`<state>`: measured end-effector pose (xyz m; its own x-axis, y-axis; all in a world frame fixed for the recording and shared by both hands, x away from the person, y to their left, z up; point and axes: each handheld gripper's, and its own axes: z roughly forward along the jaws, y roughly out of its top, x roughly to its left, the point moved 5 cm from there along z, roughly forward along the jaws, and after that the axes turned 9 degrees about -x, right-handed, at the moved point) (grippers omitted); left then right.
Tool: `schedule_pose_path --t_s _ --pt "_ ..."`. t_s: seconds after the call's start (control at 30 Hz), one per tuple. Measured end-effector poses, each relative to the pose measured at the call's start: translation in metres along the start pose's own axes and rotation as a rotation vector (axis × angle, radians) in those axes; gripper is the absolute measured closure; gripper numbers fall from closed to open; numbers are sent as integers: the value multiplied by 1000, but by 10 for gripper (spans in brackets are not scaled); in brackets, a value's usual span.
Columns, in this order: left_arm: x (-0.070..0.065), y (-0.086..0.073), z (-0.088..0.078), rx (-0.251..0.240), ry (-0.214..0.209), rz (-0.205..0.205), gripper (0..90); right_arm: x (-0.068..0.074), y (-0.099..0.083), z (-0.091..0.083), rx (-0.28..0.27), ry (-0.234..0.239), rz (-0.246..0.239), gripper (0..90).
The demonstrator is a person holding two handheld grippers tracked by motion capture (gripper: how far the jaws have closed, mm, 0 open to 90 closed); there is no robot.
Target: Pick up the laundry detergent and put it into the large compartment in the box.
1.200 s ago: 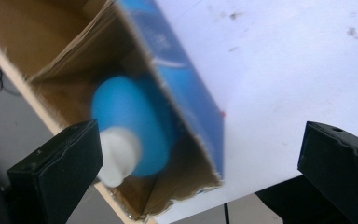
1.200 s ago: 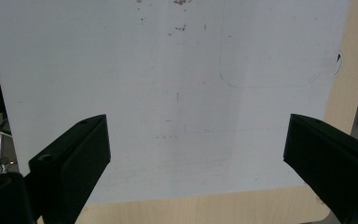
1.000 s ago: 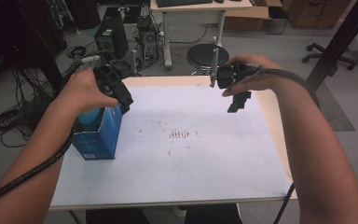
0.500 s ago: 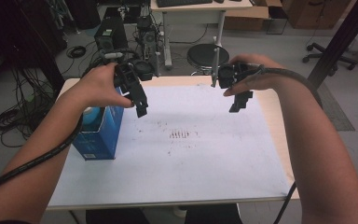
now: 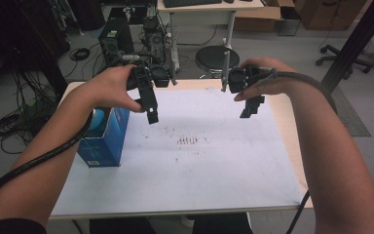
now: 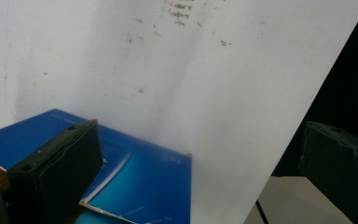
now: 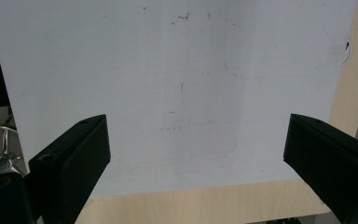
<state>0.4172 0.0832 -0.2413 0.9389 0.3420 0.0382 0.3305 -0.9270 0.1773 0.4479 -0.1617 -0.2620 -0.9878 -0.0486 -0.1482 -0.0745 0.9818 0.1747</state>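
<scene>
While both of my grippers hung in the air above the far half of the counter (image 5: 292, 146), I judged the work to be at the approach stage, with nothing yet taken up. The one thing in reach was the blue box (image 5: 104, 139), which stood upright on the white sheet (image 5: 199, 175) near the counter's left edge, its open top showing something pale blue inside that I could not make out. My left gripper (image 5: 151, 114) hovered just beyond the box's far right corner, above it and not touching; in the left gripper view the fingers (image 6: 58, 163) were spread wide, and the box (image 6: 135, 172) lay low between them, nearer to one finger than to the other. My right gripper (image 5: 251, 108) was well apart from the box, over the far right part of the sheet, its fingers (image 7: 74, 154) likewise spread with only bare sheet (image 7: 177, 93) between them. As I judged it, the next move called for bringing the left gripper back toward the left edge and down, squaring the fingers on either side of the box wall before pressing in, since a lopsided bite on an open carton could tip or crush it.
</scene>
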Motion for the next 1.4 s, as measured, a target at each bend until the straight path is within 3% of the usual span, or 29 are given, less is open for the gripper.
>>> schedule_pose_path --t_s 0.13,0.33,1.4 --pt "0 0 0 -11 -17 48 2 0 -3 1 0 2 1 72" --pt "-2 -2 5 7 -32 87 2 -2 -9 5 1 10 12 71" --pt "-7 -2 9 12 -39 87 2 -3 -14 8 2 12 22 72"
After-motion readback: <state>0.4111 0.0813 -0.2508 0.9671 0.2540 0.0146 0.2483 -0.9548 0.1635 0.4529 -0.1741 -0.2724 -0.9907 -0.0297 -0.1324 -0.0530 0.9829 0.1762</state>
